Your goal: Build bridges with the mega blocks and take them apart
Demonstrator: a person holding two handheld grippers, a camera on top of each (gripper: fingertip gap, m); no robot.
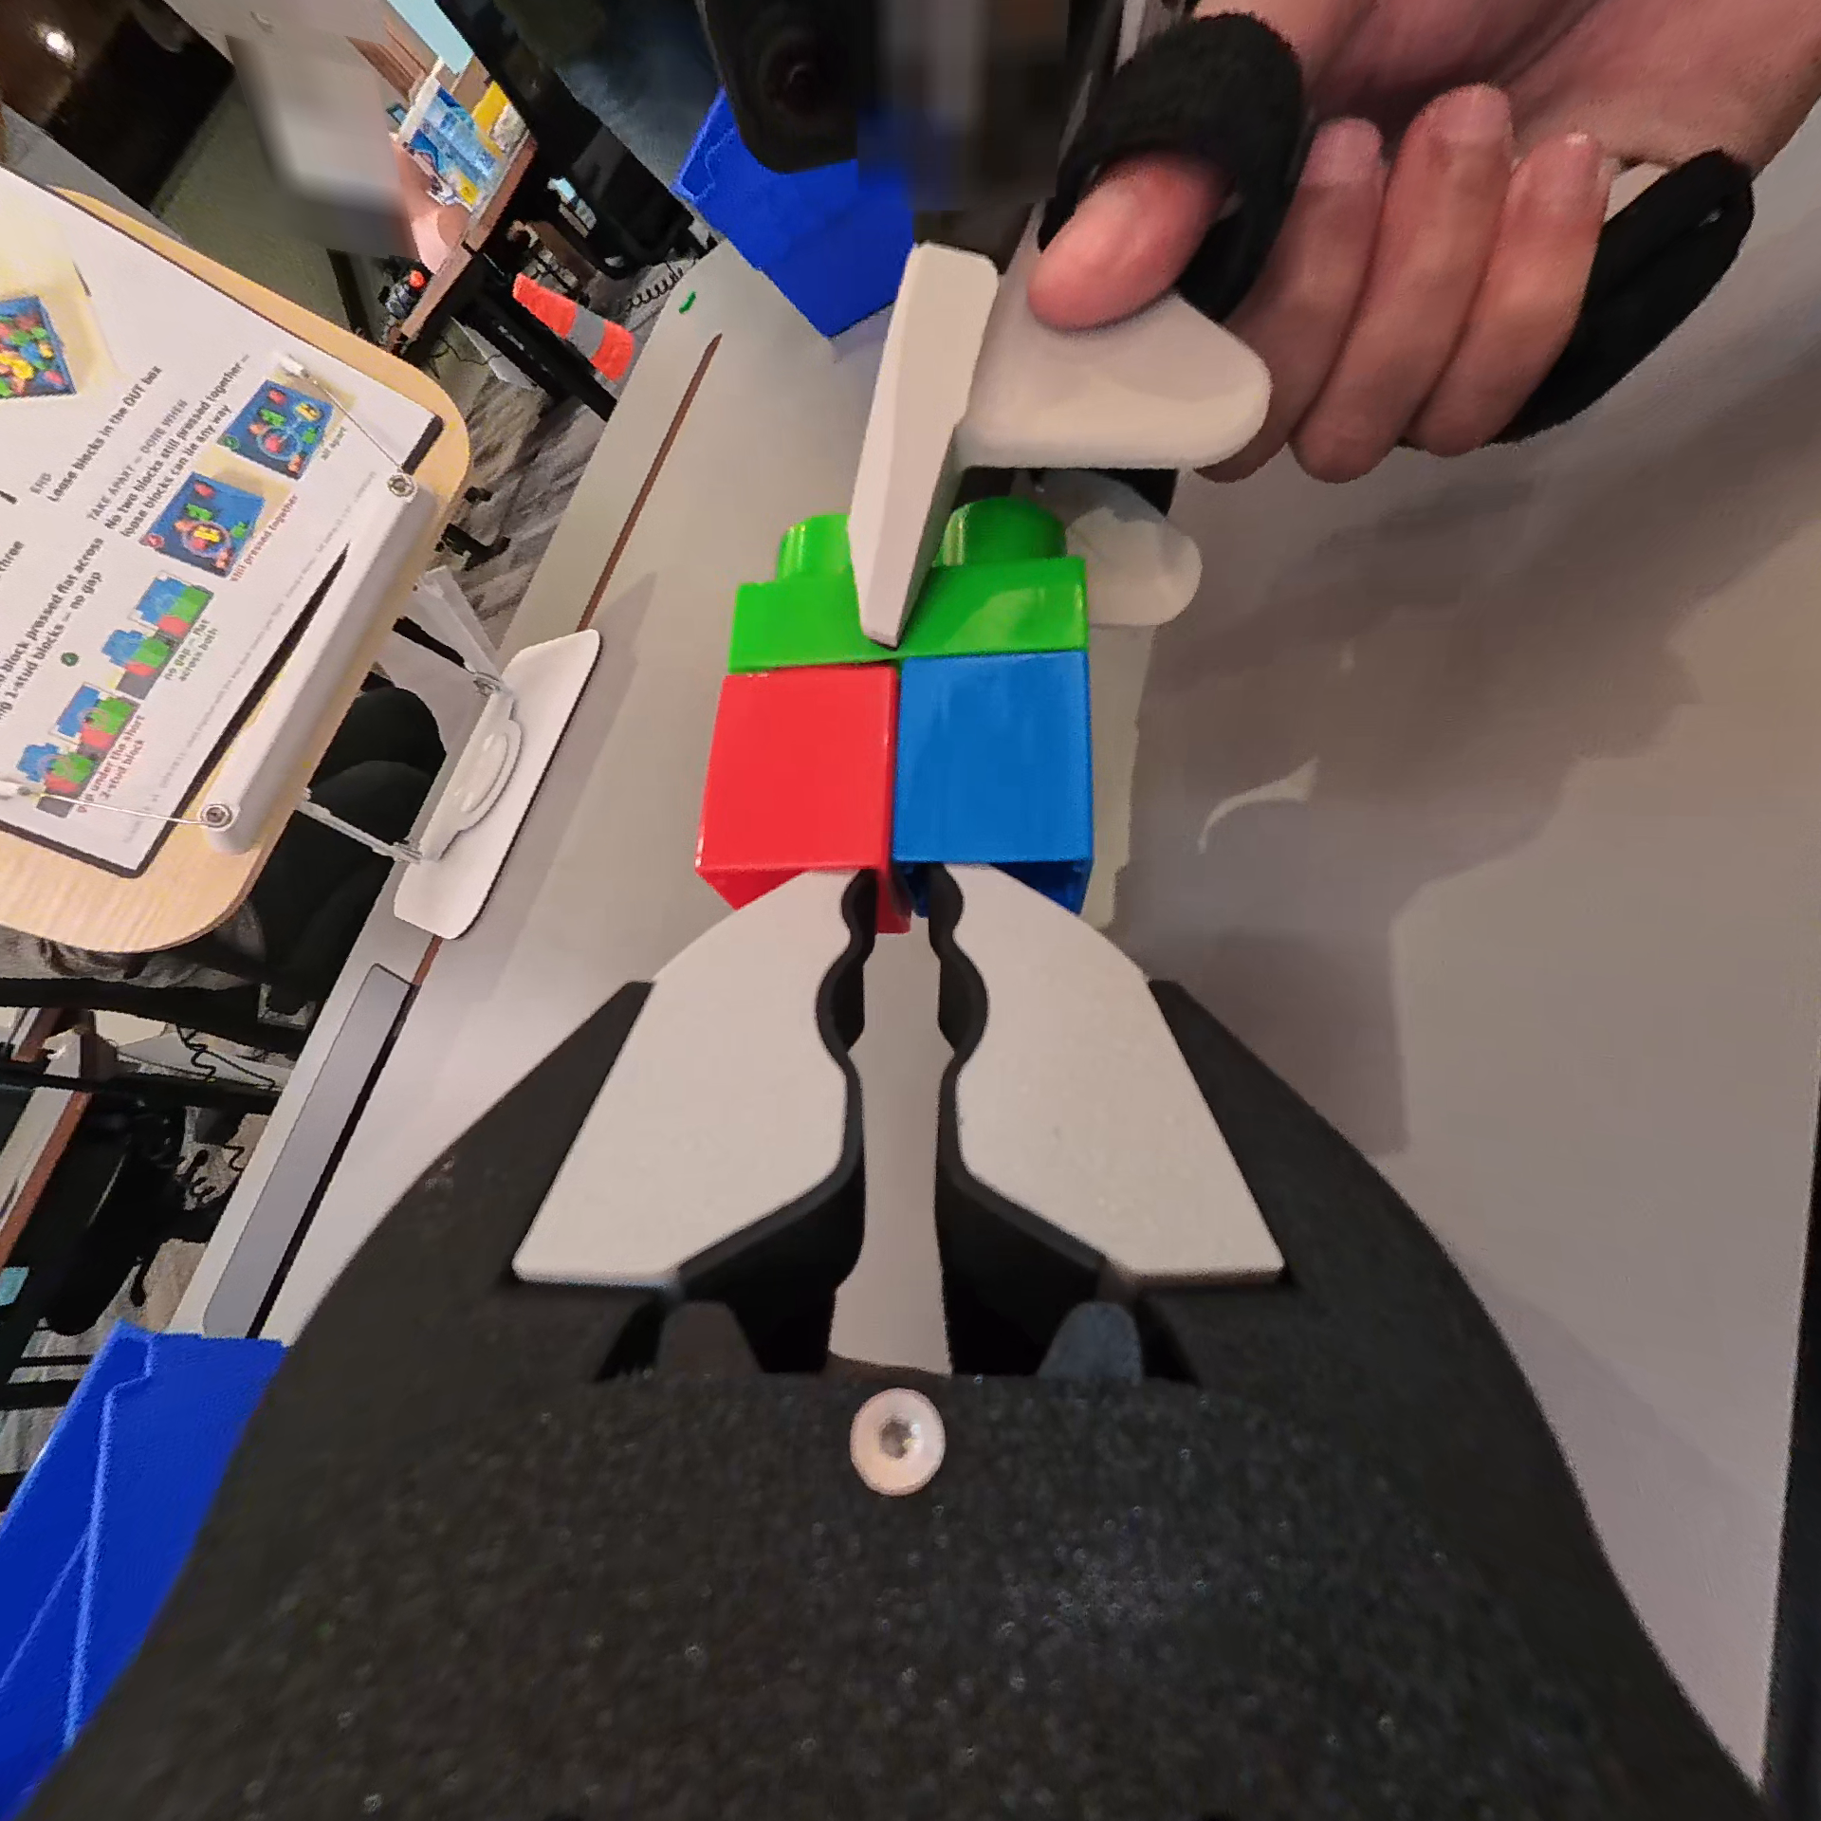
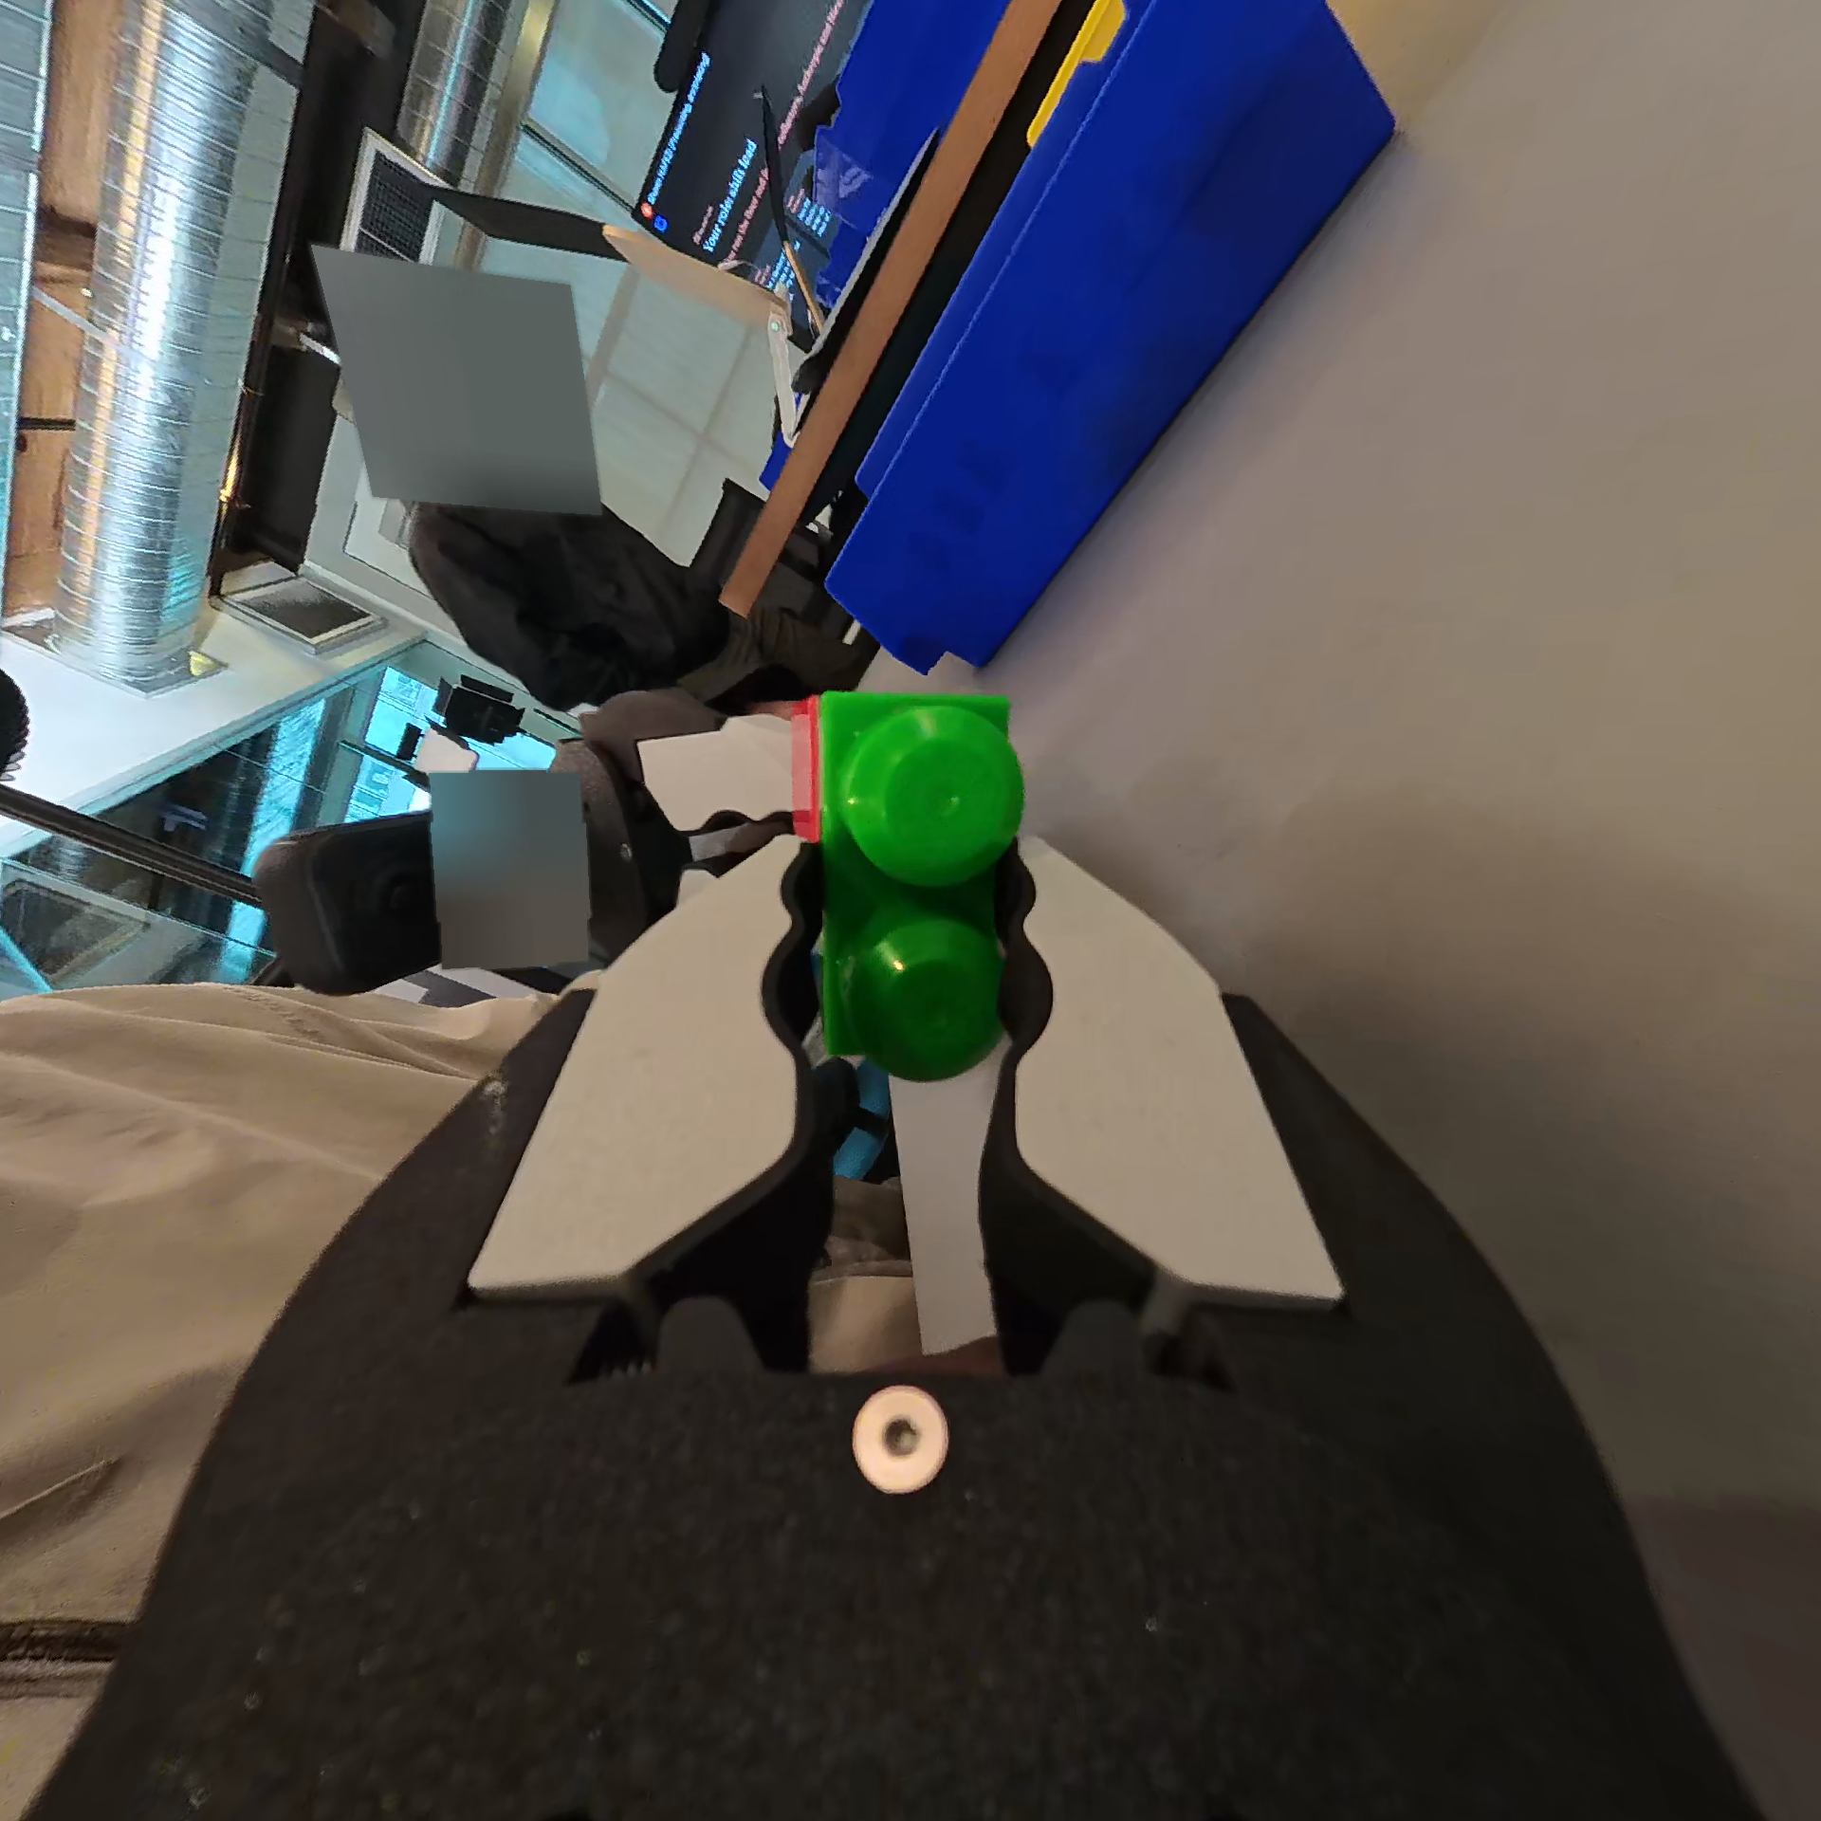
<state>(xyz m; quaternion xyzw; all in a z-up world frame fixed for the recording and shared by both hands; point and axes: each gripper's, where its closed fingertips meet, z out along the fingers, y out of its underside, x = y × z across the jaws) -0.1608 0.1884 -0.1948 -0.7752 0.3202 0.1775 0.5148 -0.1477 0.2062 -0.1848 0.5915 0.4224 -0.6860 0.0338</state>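
Grippers close in on 3-block bridge

Bridge of 3 plastic blocks lies on its side on a grey table (image 1: pixel 1478 985), a green block (image 1: pixel 985 616) with 2 studs spanning a red block (image 1: pixel 798 778) and a blue block (image 1: pixel 995 759) set side by side and touching. The left gripper (image 1: pixel 902 892) meets the open bottoms of the red and blue blocks at their seam, its fingers nearly together; whether they pinch the inner walls there cannot be told. The right gripper (image 2: pixel 907 946), held by a hand (image 1: pixel 1429 276), clamps the green block (image 2: pixel 916 887) across its short sides, fingers closed onto it beside the nearer stud. A blue bin (image 2: pixel 1113 325) stands well apart on the table, and a printed instruction sheet (image 1: pixel 168 552) sits on a stand to one side.

Hollow, stiff and light, the blocks look smooth and likely slippery; a firm hold on flat side walls, not the rounded studs, seems the safest purchase for pulling them apart.
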